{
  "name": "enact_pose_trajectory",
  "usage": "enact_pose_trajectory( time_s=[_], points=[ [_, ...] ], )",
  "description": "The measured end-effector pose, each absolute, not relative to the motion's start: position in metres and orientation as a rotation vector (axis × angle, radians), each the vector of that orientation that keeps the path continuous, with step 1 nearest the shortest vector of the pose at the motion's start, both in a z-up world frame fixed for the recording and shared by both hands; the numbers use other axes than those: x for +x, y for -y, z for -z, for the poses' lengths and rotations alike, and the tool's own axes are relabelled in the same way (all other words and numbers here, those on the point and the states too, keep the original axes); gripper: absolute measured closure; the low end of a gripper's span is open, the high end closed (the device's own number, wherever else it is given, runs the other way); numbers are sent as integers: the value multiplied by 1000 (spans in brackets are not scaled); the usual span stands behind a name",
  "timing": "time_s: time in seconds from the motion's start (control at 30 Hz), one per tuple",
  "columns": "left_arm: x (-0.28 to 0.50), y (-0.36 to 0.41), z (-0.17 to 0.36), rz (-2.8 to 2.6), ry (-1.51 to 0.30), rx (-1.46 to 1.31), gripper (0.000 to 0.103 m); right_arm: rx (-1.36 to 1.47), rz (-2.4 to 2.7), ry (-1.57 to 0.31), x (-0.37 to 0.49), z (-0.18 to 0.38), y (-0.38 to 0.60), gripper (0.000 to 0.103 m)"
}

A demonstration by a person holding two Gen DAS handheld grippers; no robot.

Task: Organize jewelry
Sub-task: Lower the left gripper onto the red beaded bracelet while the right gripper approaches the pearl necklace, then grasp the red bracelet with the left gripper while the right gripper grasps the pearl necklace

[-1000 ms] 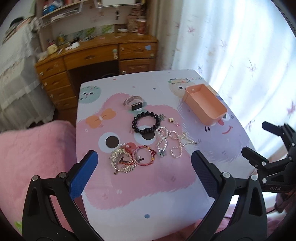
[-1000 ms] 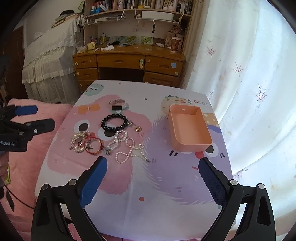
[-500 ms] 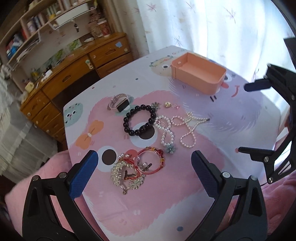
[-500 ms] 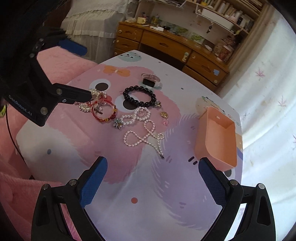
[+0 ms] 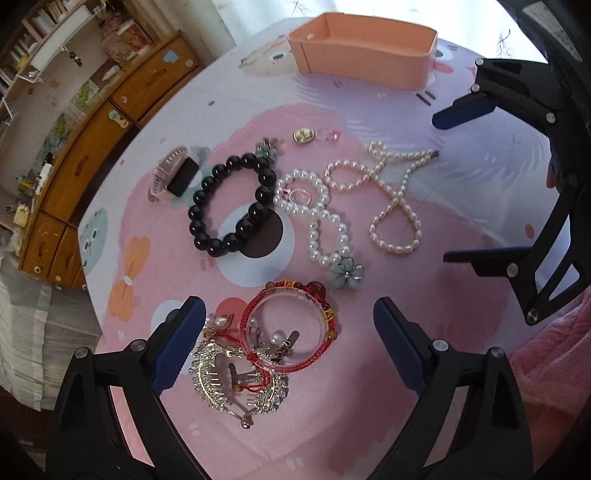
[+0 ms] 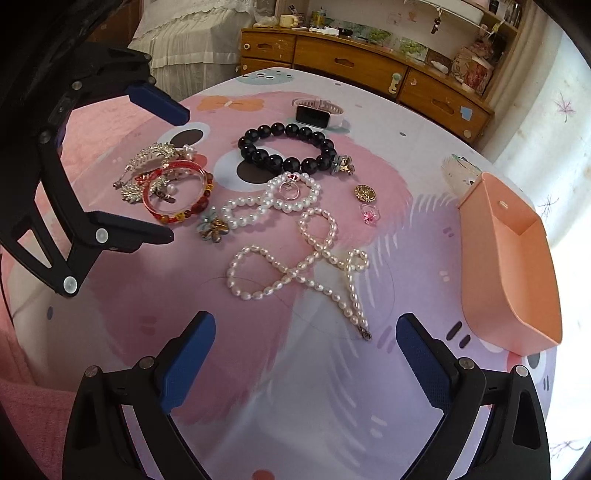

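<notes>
I had dropped both grippers over the jewelry, left gripper (image 5: 286, 341) narrowing around the bangle (image 5: 290, 330), right gripper (image 6: 304, 352) wide, empty; box (image 6: 509, 266) unfilled.

This is a bedroom in a home. A bed (image 6: 192, 33) draped in a white ruffled cover stands at the far wall, beside a wooden desk (image 6: 362, 62) with rows of drawers, its top cluttered with small pots and keepsakes. Above the desk hang wire shelves (image 5: 33, 70) packed with books. A sheer white curtain (image 6: 546, 122) printed with small purple sprigs lets daylight through on one side. Pink fleecy bedding (image 5: 554, 350) lies close to the low table (image 6: 332, 387), whose cover bears pastel cartoon faces, and bracelets and pearl strings are spread on it like someone's own trinkets
</notes>
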State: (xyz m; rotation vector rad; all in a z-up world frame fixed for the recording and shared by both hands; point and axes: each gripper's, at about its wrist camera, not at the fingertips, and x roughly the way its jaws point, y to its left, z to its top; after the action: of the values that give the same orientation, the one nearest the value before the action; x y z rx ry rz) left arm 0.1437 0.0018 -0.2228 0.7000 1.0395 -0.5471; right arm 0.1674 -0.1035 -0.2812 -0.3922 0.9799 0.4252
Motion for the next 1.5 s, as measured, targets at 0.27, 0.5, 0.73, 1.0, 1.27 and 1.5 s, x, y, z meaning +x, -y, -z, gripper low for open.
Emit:
enact_pose_trajectory(
  time_s=[0.27,0.5,0.73,1.0,1.27,1.5],
  points=[
    [164,-9,242,571,-1104,679,18,-320,-442,-1000,189,291,113,6],
    [186,-15,249,631,-1190,594,31,-304,-492,-989,190,291,111,8],
    [208,-29,255,622,-1286,456,35,-313,-515,-973,186,288,105,15],
    [219,-34,258,627,-1272,459,40,-310,-526,-950,186,283,102,50],
    [222,-18,257,561,-1312,449,46,-346,-510,-1016,188,279,89,89],
    [215,-15,237,445,-1232,314,46,-173,-416,-1152,199,275,91,97]
  ],
)
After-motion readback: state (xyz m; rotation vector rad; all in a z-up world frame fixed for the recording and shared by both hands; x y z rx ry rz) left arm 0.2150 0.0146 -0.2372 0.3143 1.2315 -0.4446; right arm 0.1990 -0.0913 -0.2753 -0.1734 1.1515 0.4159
